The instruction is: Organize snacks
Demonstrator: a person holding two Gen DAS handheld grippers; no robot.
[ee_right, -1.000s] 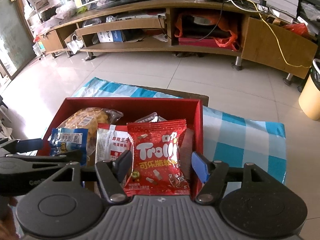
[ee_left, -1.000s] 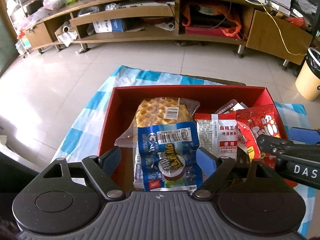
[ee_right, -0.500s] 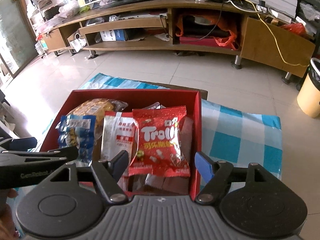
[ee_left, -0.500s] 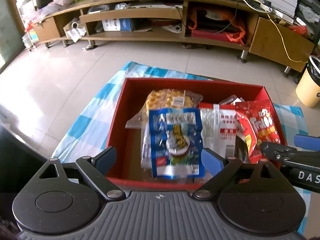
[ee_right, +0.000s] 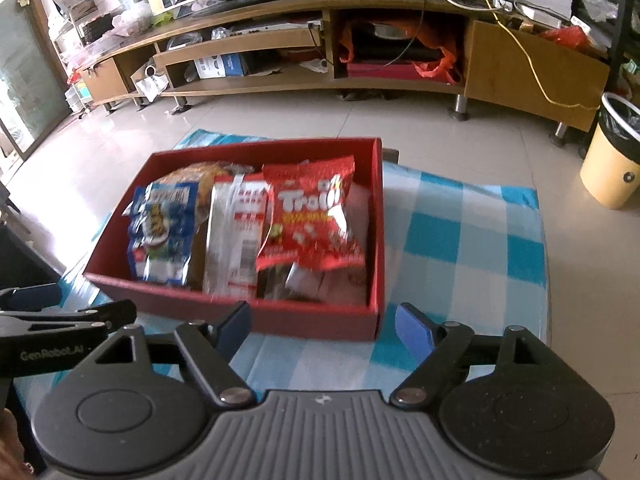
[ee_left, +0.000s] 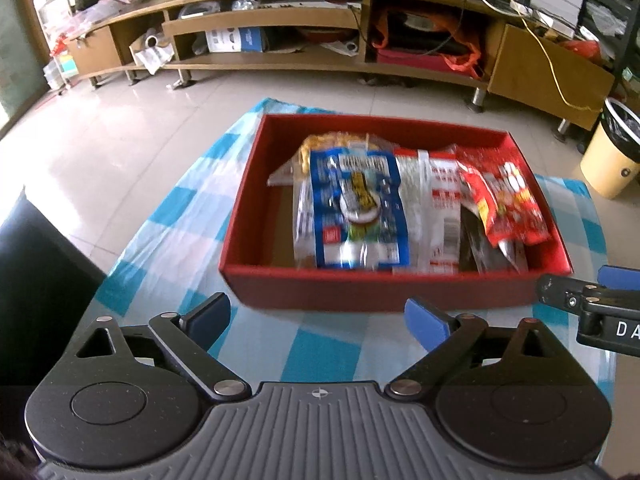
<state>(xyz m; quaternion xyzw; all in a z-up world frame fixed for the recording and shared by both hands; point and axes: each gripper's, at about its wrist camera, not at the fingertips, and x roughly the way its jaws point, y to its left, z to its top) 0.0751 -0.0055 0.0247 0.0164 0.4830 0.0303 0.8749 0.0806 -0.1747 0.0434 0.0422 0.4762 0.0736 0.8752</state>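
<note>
Right, both my grippers hang short of the red box [ee_left: 394,290], over the blue-checked cloth [ee_left: 280,344]. My left gripper [ee_left: 318,322] has its jaws spread wide with nothing between them; my right gripper [ee_right: 324,326] likewise, wide and empty.

Inside the box the snacks lie side by side, overlapping. Blue packet [ee_left: 358,218] on the left of the row, a waffle-looking pack [ee_left: 320,144] poking out from under its far end. Silver-and-red sachet [ee_left: 436,208] in the middle. Red Trolli bag [ee_right: 312,216] on the right, resting on darker wrappers [ee_right: 288,284] I cannot make out.

How will these handle? By my reckoning, all light, soft film pouches, glossy and slippery, puffed with air. They should crumple under the pads rather than resist. The waffle pack looks brittle inside, so I would squeeze it gently, if at all.

Where to grip: I judge the flat crimped seams at the ends the safest spot, thin and stiff enough to pinch. For the Trolli bag, the near bottom edge faces my right jaws. For the blue packet, its near seam by the box's front wall.

The packs look settled, so the task seems close to done.
</note>
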